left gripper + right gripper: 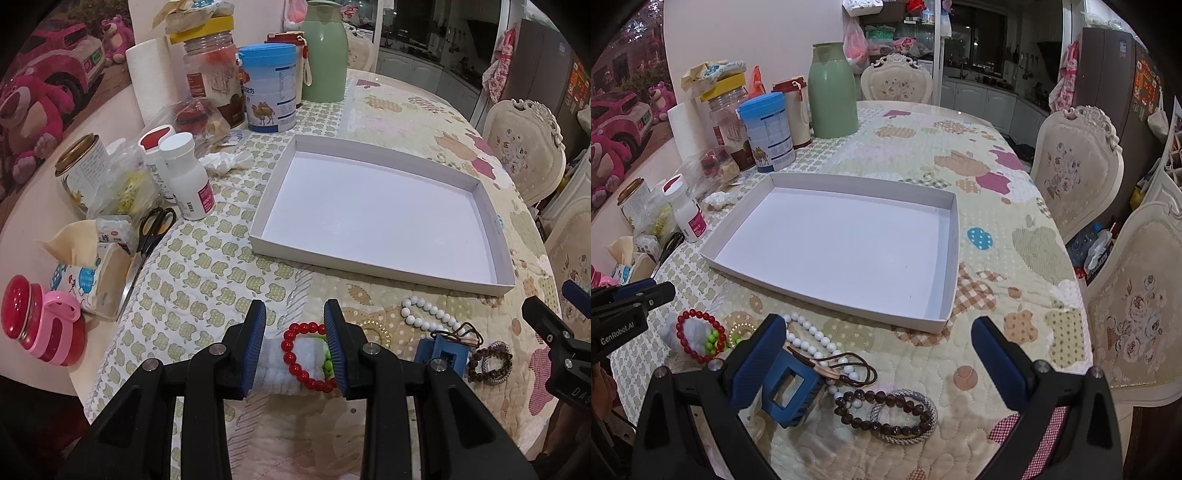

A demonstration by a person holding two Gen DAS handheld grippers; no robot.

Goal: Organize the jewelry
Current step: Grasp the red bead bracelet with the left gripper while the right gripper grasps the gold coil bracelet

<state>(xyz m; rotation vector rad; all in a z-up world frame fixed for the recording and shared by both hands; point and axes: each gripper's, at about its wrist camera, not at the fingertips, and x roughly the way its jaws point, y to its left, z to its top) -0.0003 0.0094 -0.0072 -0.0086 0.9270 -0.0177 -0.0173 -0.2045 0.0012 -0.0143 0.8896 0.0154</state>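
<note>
The red bead bracelet (pixel 308 356) lies near the surface's front edge, on a pale fluffy band (pixel 295 363), short of the empty white tray (pixel 380 218). Light, hard and likely slippery, it should lift best by pinching across one side of the ring. My left tongs (pixel 297 345) hang low, spread around it, not yet pinching. My right tongs (pixel 879 354) hover spread wide over the brown bead bracelet (pixel 886 408).

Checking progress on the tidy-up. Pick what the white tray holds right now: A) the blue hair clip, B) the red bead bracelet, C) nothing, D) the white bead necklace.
C: the tray shows only bare white floor in both views, while the red bracelet, white necklace and blue clip all lie on the cloth in front of it.
</note>
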